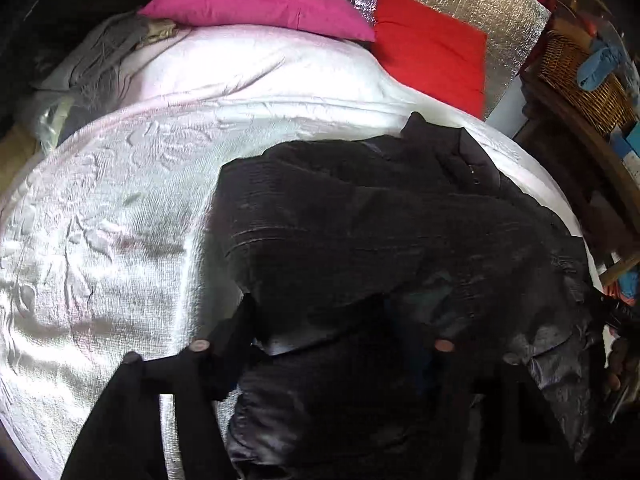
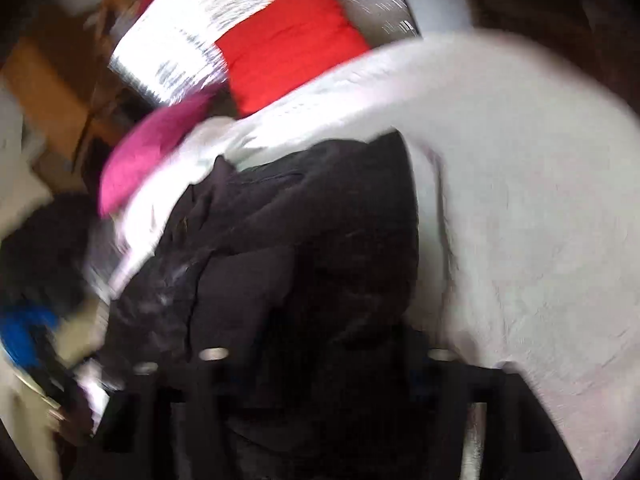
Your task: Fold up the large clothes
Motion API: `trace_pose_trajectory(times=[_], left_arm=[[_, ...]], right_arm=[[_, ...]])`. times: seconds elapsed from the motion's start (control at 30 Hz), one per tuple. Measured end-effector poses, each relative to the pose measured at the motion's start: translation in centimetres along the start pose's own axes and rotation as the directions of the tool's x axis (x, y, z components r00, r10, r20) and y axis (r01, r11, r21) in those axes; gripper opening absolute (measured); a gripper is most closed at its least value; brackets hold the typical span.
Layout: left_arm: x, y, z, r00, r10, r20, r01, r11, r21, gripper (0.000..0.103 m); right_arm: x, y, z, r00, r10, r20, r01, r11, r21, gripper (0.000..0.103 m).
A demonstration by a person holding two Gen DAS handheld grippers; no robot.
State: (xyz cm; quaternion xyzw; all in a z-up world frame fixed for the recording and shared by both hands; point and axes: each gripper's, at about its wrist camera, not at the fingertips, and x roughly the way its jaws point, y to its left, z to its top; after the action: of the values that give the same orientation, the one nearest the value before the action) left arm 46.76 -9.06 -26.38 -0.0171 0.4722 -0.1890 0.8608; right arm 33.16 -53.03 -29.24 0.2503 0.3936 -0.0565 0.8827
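My left hand-held gripper [image 1: 320,346] hangs over the near edge of the black jacket [image 1: 380,232]. Dark cloth lies between its fingers, but black on black, I cannot tell whether the pads are pressing it. The right hand-held gripper [image 2: 324,354] is no clearer: the jacket [image 2: 304,232] fills the gap and the view is smeared. The jacket lies crumpled on the bed [image 1: 112,208], towards its right side, with the pink pillow [image 1: 256,0] and red pillow [image 1: 432,56] beyond it. To fold well, I judge each side should take one layer at a matching hem corner, then draw the cloth flat. Sleeves and hem are buried in folds, and the jacket's near part runs out of both views.
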Motion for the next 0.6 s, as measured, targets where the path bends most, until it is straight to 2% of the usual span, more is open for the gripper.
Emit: trace_pose_trajectory(times=[0.07, 0.13, 0.17, 0.27, 0.4, 0.47, 0.5, 0.57, 0.6], left_arm=[[0.3, -0.6, 0.0, 0.999, 0.041, 0.007, -0.041, 0.998, 0.037, 0.052], [0.6, -0.5, 0.0, 0.999, 0.045, -0.002, -0.045, 0.999, 0.030, 0.052], [0.9, -0.3, 0.2, 0.999, 0.052, -0.006, -0.052, 0.998, 0.031, 0.057], [1.3, -0.6, 0.1, 0.992, 0.124, -0.010, -0.124, 0.991, 0.058, 0.079], [1.2, -0.4, 0.1, 0.994, 0.111, 0.001, -0.110, 0.991, 0.070, 0.080], [1.1, -0.6, -0.2, 0.992, 0.122, 0.014, -0.123, 0.988, 0.092, 0.078], [1.1, -0.7, -0.3, 0.993, 0.119, 0.017, -0.120, 0.988, 0.097, 0.074], [1.5, -0.8, -0.5, 0.995, 0.102, 0.014, -0.103, 0.990, 0.092, 0.070], [1.7, -0.9, -0.5, 0.995, 0.102, 0.015, -0.102, 0.991, 0.090, 0.067]], right_arm=[[-0.3, 0.8, -0.3, 0.999, -0.049, 0.021, 0.050, 0.997, -0.060, 0.038], [-0.2, 0.0, -0.3, 0.998, -0.059, 0.016, 0.060, 0.998, -0.037, 0.031], [-0.2, -0.4, -0.2, 0.998, -0.059, 0.016, 0.059, 0.998, -0.028, 0.030], [-0.5, -0.6, 0.0, 0.997, -0.068, 0.027, 0.069, 0.997, -0.031, 0.028], [-0.8, -1.4, 0.4, 1.000, -0.003, 0.000, 0.003, 0.998, 0.056, 0.030], [-0.7, -1.7, 0.6, 1.000, 0.017, -0.016, -0.015, 0.995, 0.103, 0.032], [-0.7, -1.7, 0.7, 1.000, 0.020, -0.022, -0.017, 0.993, 0.119, 0.035], [-0.4, -1.7, 0.6, 1.000, 0.017, -0.026, -0.014, 0.991, 0.132, 0.047], [0.0, -1.6, 0.4, 0.999, 0.019, -0.032, -0.015, 0.991, 0.134, 0.061]])
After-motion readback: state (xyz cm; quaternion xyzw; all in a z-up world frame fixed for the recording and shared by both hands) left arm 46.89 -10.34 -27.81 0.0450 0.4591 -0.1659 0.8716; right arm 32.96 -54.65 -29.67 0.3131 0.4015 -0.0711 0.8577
